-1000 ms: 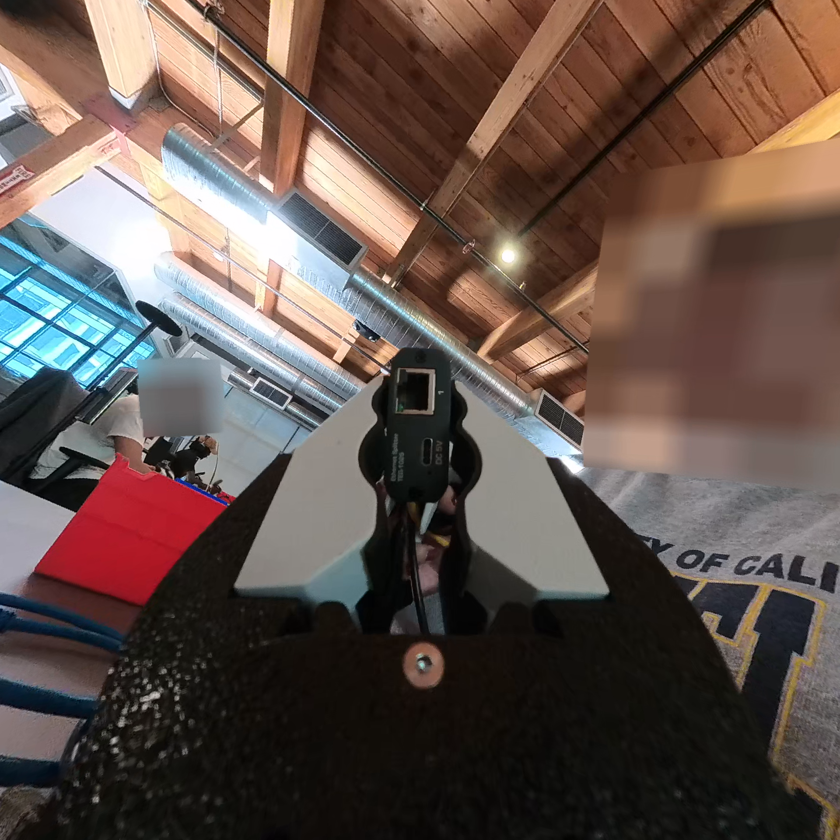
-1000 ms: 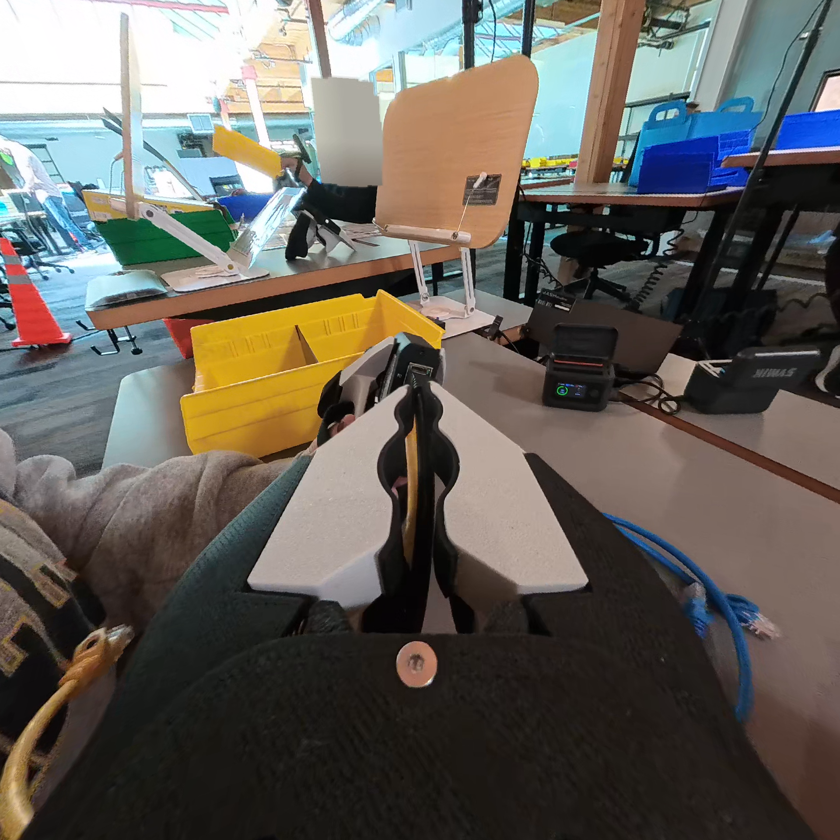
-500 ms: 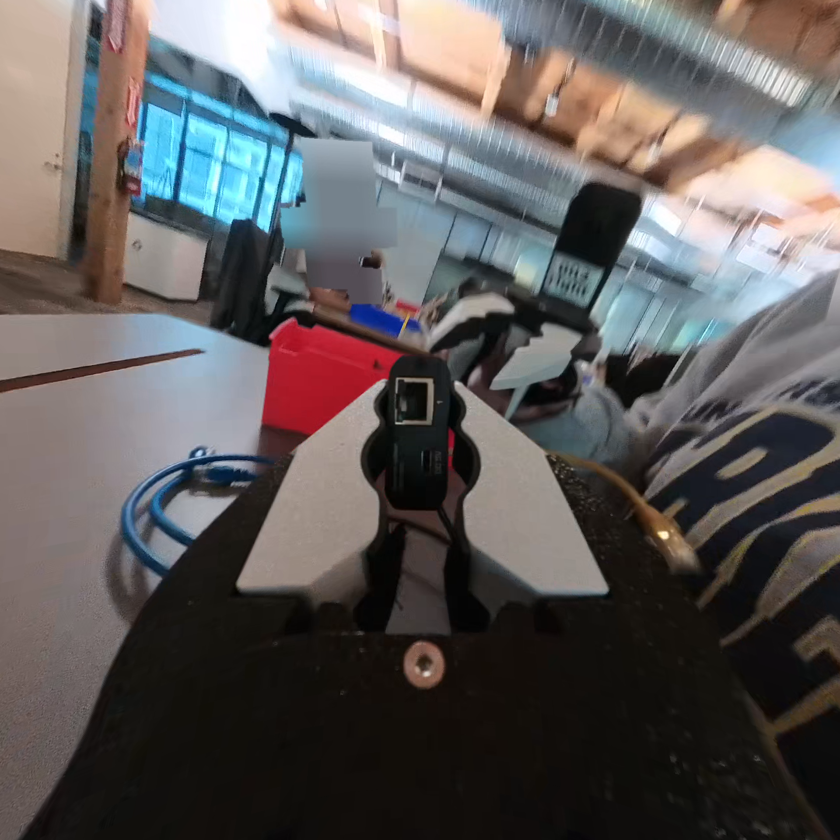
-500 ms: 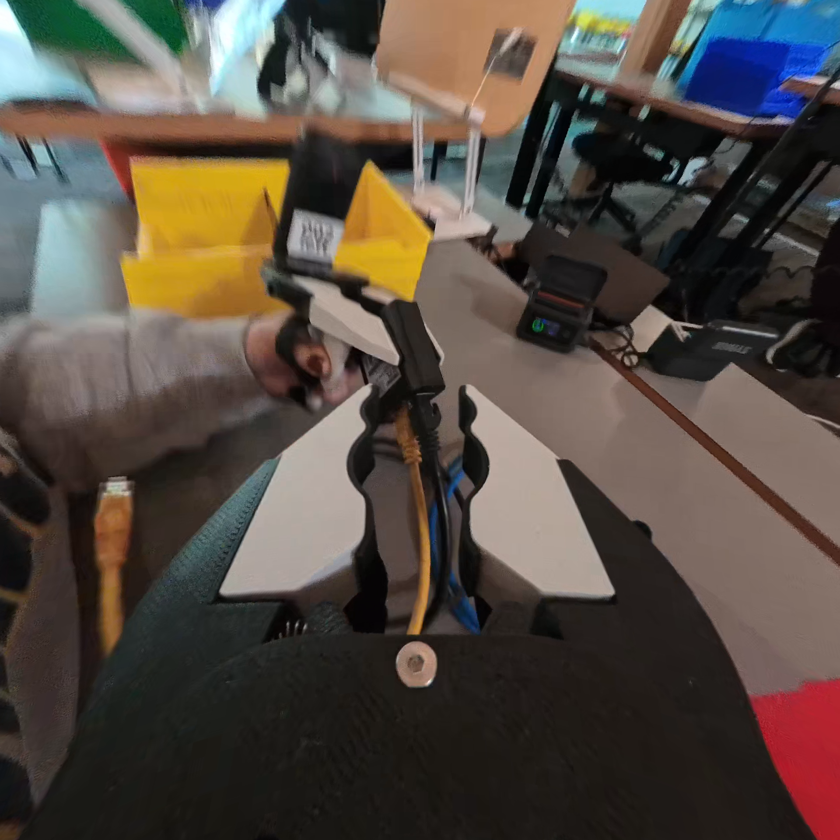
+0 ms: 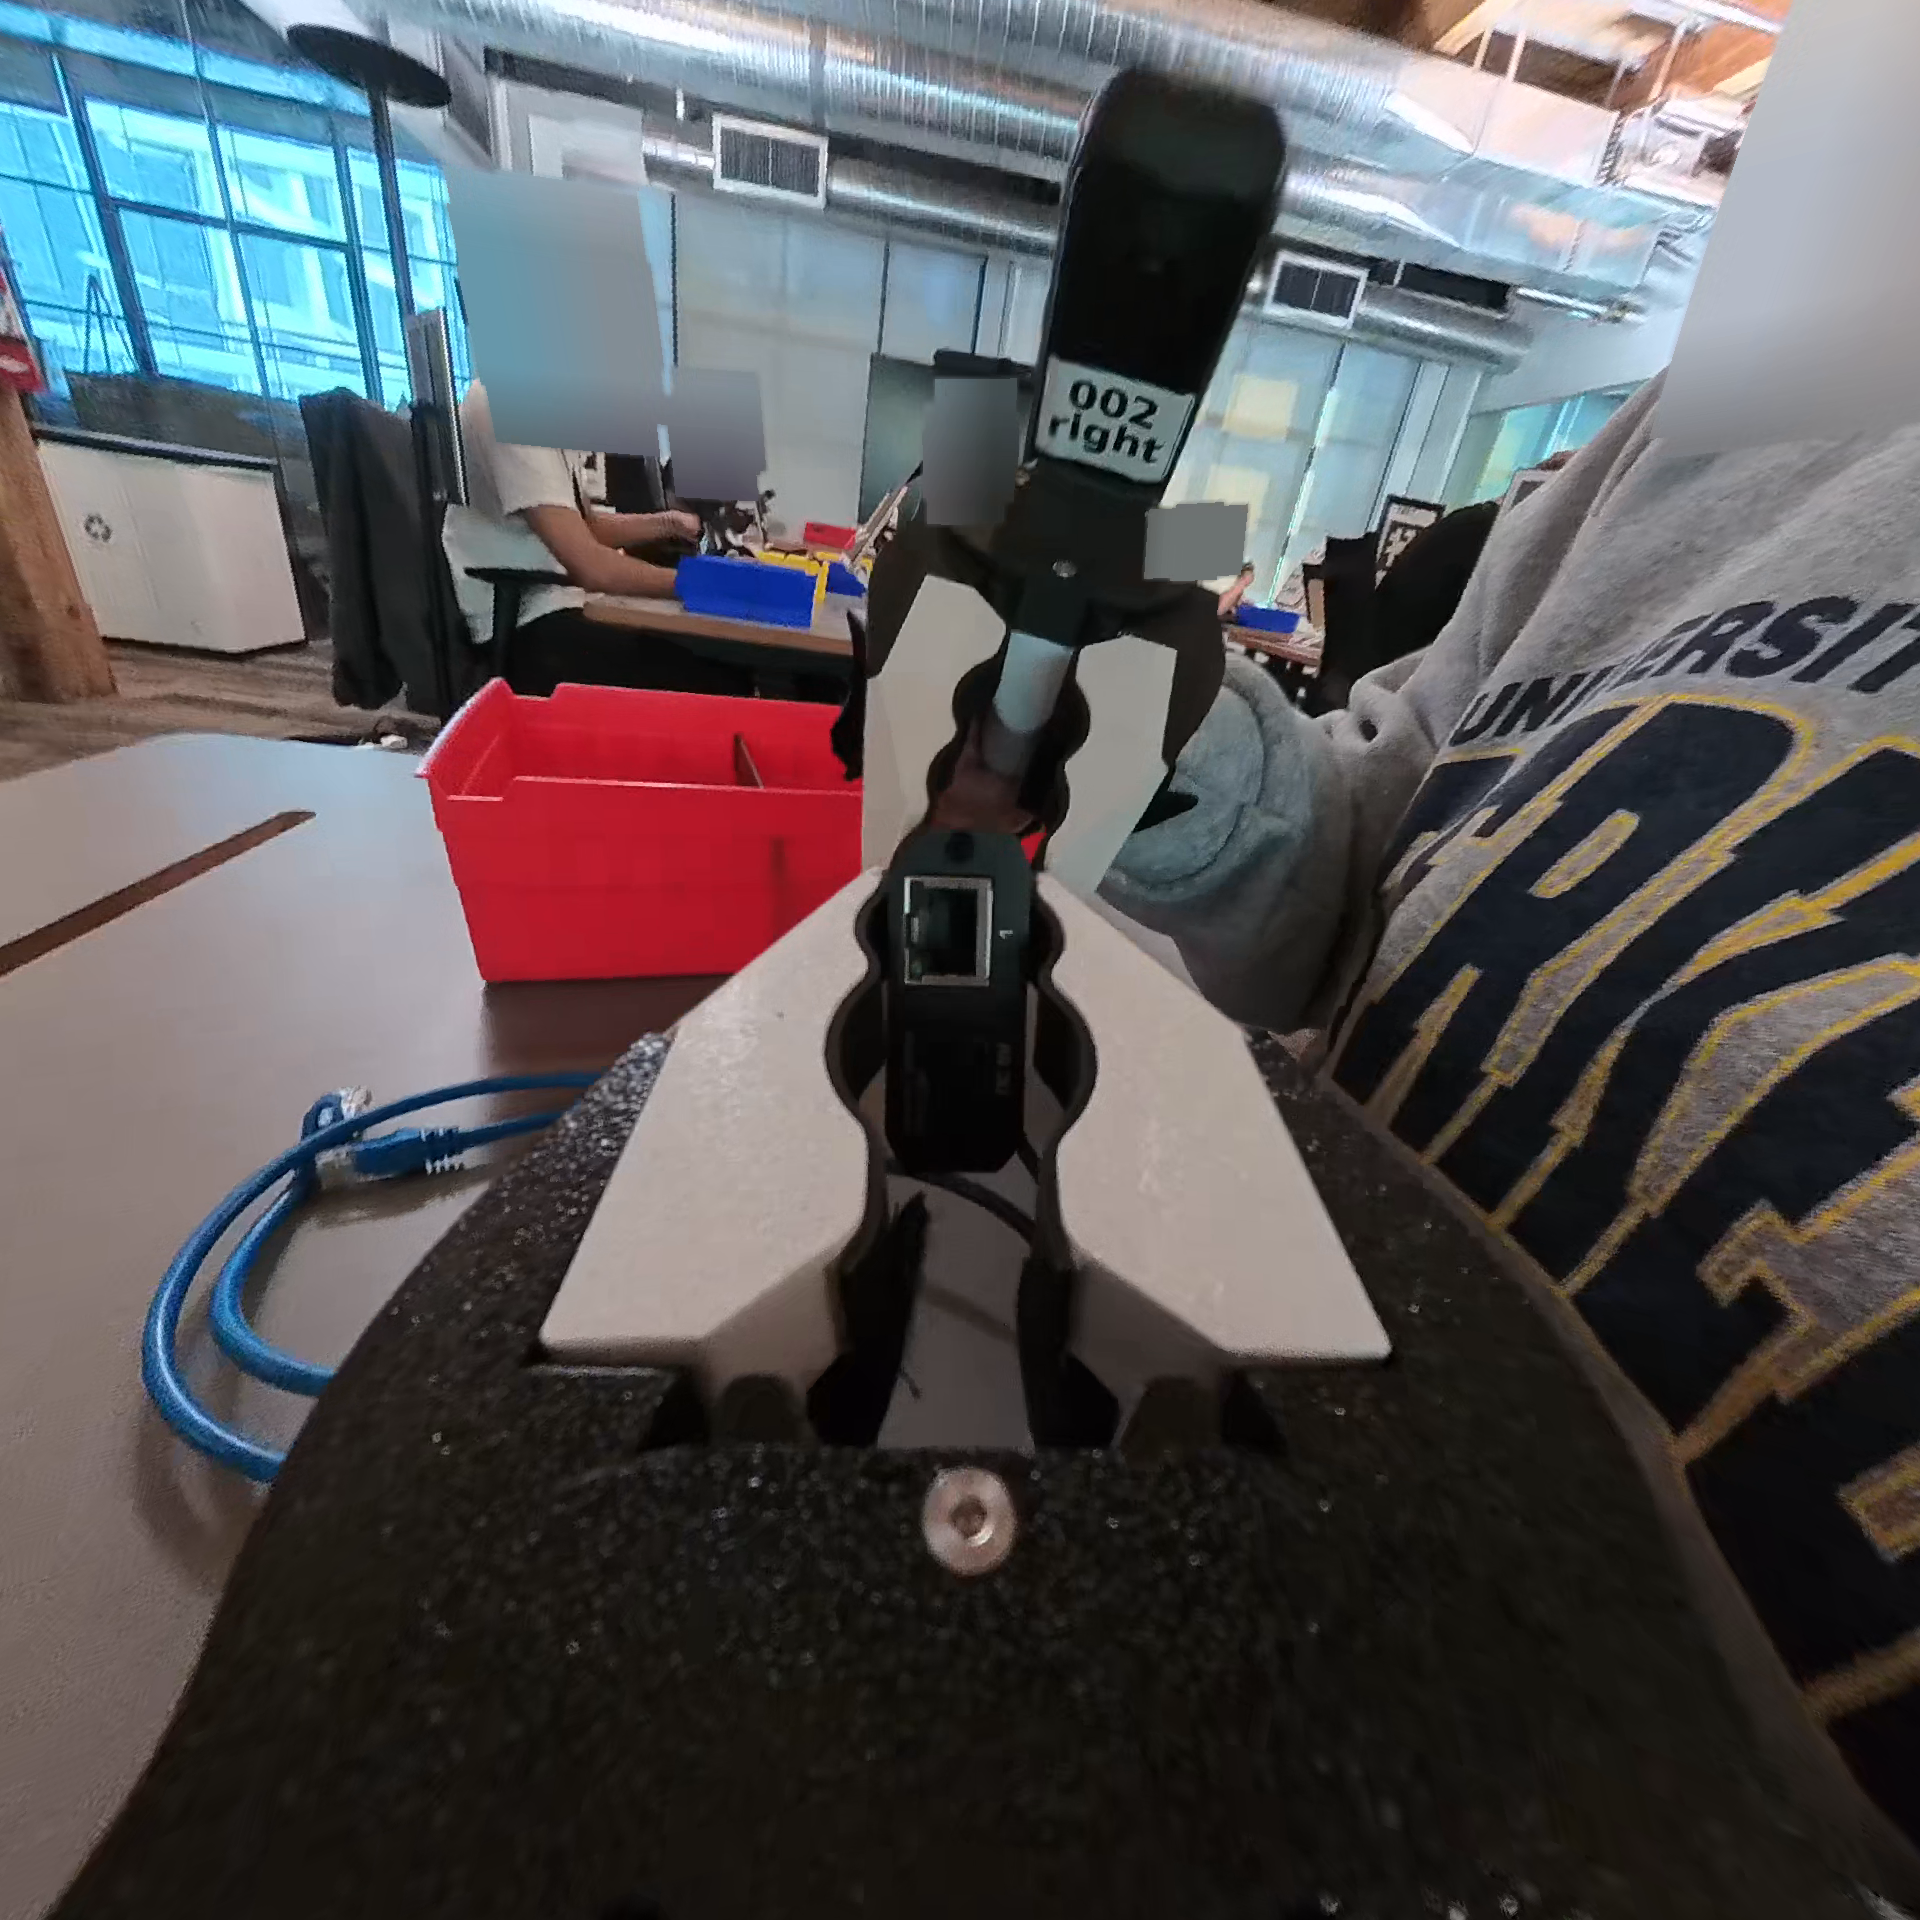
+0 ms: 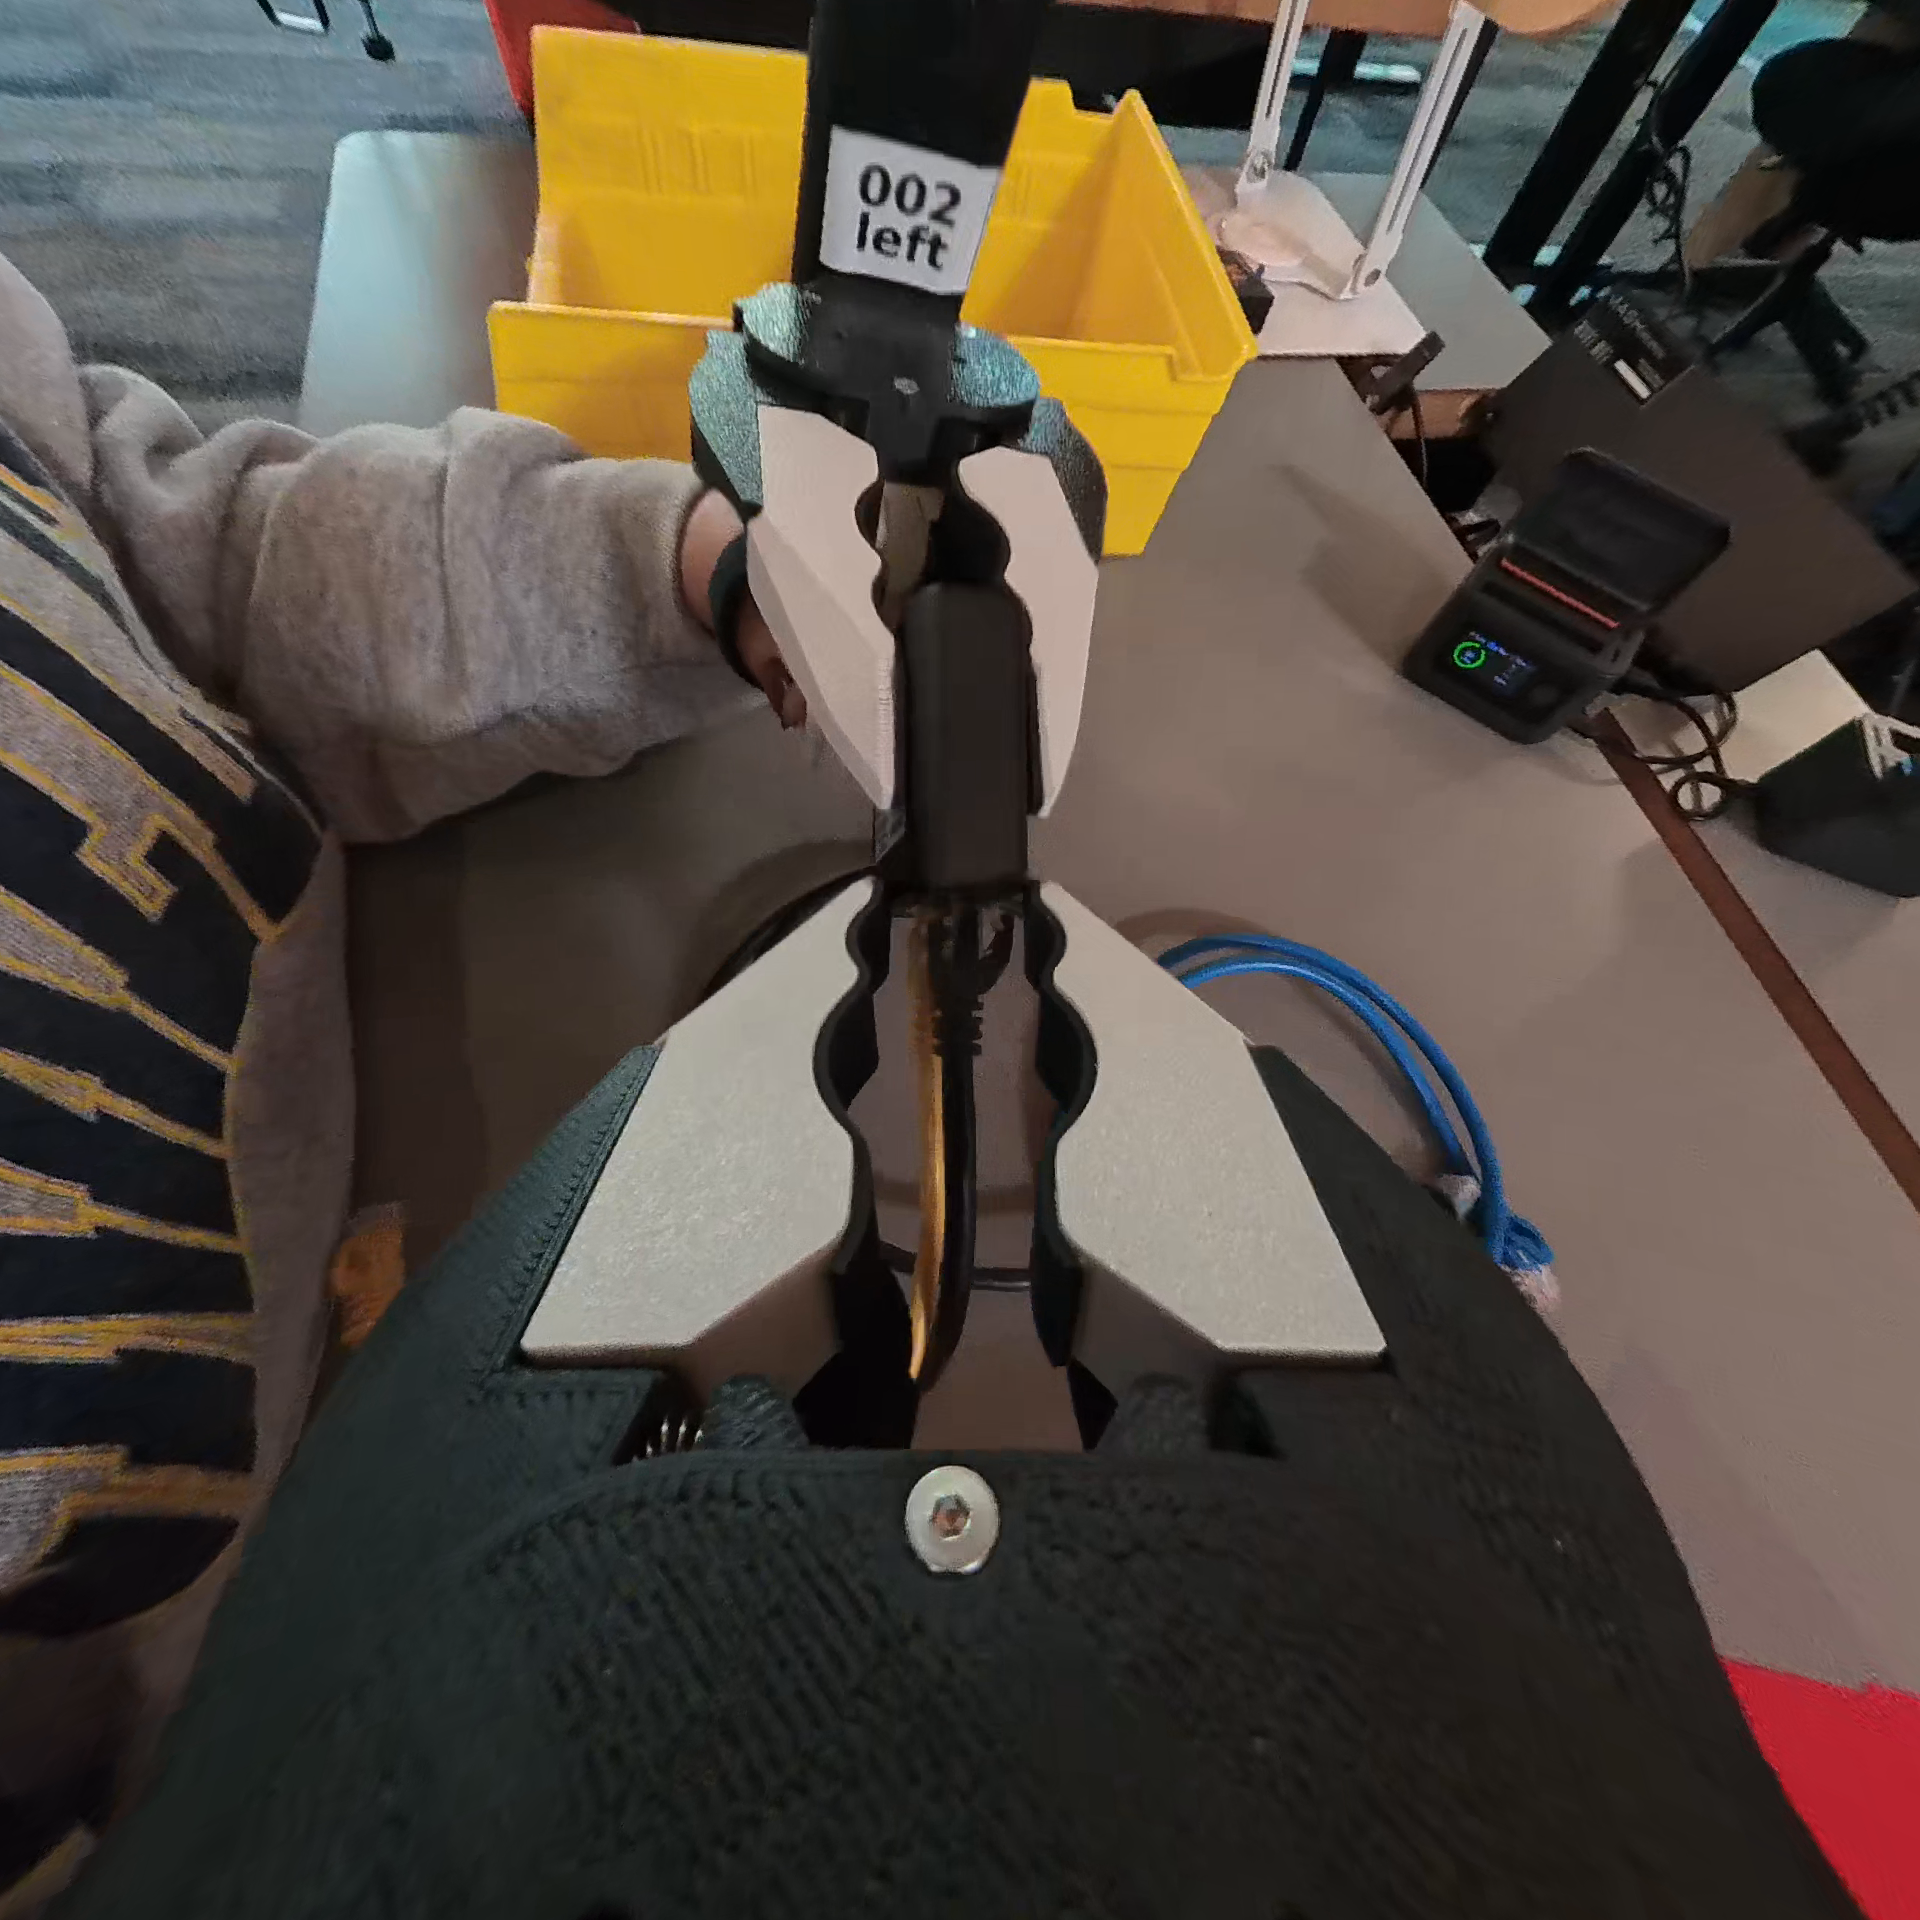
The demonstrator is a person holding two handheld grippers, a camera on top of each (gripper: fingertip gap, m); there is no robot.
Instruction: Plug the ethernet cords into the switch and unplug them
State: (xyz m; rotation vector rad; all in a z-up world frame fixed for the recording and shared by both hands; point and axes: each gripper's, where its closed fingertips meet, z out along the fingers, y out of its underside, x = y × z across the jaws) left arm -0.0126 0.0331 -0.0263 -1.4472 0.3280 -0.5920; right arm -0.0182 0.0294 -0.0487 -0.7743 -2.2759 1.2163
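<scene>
Switch (image 5: pixel 951 1023): one, small, black, empty port facing up.
Left gripper (image 5: pixel 954 925): clamped on the switch.
Right gripper (image 6: pixel 951 914): fingers parted around one yellow cord (image 6: pixel 928 1164).
Blue cord (image 5: pixel 244 1236): one, on the table (image 5: pixel 156 997).

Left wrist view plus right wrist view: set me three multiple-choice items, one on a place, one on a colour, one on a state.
1. Where does the blue cord lie? A in the red bin; B on the table; C in the yellow bin.
2. Which colour of cord runs between the right claw's fingers? A yellow; B green; C white.
3. The switch port facing the left wrist camera is: A holding a blue plug; B taped over; C empty.

B: the blue cord loops on the bare tabletop.
A: a yellow cord runs up the gap.
C: the socket shows open, nothing in it.
</scene>
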